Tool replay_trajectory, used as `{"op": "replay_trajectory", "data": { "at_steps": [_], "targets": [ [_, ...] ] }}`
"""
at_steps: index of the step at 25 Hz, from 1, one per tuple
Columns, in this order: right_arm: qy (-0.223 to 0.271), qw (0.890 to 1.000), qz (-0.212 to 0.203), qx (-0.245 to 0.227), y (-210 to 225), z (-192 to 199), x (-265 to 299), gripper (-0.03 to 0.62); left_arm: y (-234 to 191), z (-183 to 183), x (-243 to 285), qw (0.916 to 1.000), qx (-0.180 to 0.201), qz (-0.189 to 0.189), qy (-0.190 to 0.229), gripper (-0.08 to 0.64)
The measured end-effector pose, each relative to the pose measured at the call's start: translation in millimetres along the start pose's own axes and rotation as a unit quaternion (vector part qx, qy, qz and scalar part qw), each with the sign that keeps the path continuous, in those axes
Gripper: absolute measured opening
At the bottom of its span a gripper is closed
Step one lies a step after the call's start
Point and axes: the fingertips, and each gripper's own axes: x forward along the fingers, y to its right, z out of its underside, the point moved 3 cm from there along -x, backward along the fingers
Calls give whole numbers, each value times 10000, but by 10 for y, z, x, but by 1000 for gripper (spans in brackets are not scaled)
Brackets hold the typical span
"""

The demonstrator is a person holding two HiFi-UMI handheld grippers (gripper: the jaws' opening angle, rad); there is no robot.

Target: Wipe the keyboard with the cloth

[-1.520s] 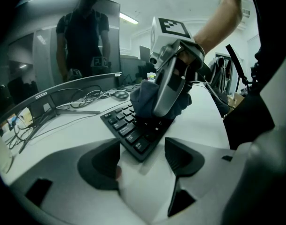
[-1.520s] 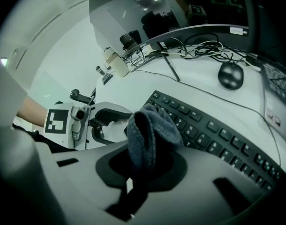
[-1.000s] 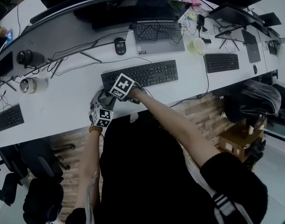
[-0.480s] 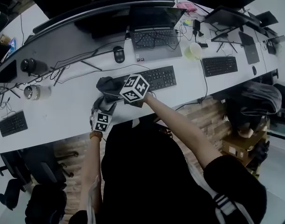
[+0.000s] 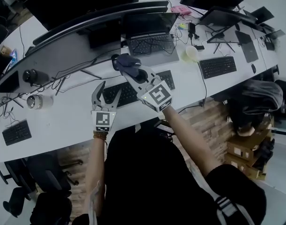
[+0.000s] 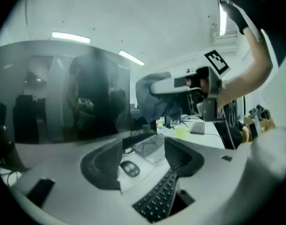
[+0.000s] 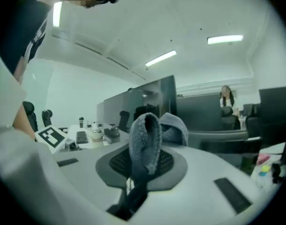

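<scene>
Steep downward look at a long white desk [image 5: 63,104] crowded with monitors, cables and several keyboards. Directly in front of the person, a black full-size keyboard [image 5: 128,93] lying flat on the desk, partly covered in the head view by both grippers. Behind it, an open grey laptop [image 5: 150,43]. Further right, a pale green cup [image 5: 190,54] and a second black keyboard [image 5: 218,65].

Right gripper [image 5: 135,73] held up in the air beyond the keyboard's far edge, jaws clamped on a dark grey towelling cloth [image 5: 125,61]. In the right gripper view, that cloth [image 7: 145,137] folded into an upright loop between the ribbed pads, its lower end pinched in the narrow gap at the gripper's [image 7: 142,165] middle. In the left gripper view, the same cloth [image 6: 154,102] hanging bunched from the right gripper, high over the desk, clear of keyboard and desk alike.

Left gripper [image 5: 108,95] at the keyboard's left end, jaws spread wide, nothing held. In the left gripper view, a wide open gap [image 6: 143,161] between the two dark pads, with black keys [image 6: 157,198] below and a black computer mouse [image 6: 129,168] on the white desk beyond.
</scene>
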Motion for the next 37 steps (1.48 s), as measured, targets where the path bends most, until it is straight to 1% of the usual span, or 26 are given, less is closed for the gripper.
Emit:
{"op": "replay_trajectory", "data": {
  "at_steps": [2,4,5,7,9,11,13,17,22,27,30,33,37],
  "targets": [
    [269,9982,471,-272,47,-130,-119,38,1,-346,54,9992,159,-174,308,281],
    [458,9942,850,-464,67,-197,-219,38,-3,-628,58,9973,172,-403,592,249],
    [495,9925,1013,-478,70,-202,-259,38,-9,-733,47,9960,145,-534,706,232],
    [472,9898,1297,-359,65,-167,-318,38,-30,-871,5,9928,91,-820,874,175],
    [368,9882,1469,-243,39,-107,-345,37,-52,-959,-51,9884,113,-1094,1048,75],
    [250,9881,1504,-207,-7,-53,-346,35,-39,-1033,-99,9841,362,-1240,1219,32],
    [170,9891,1447,-194,-63,-16,-344,32,5,-1054,-128,9829,546,-1240,1249,25],
    [114,9907,1343,-183,-134,16,-362,31,65,-1040,-158,9838,478,-1204,1239,25],
    [124,9914,1280,-228,-211,14,-372,31,109,-1032,-227,9839,575,-1148,1241,25],
    [101,9913,1301,-197,-226,26,-406,31,139,-1020,-220,9845,482,-1131,1252,25],
    [90,9910,1323,-183,-218,42,-432,31,168,-978,-203,9862,452,-1087,1166,25],
    [87,9908,1341,-175,-213,41,-460,31,193,-1029,-193,9848,576,-1046,1262,25],
    [60,9910,1331,-156,-233,48,-507,29,243,-1035,-206,9846,642,-1013,1269,25]
  ]
}}
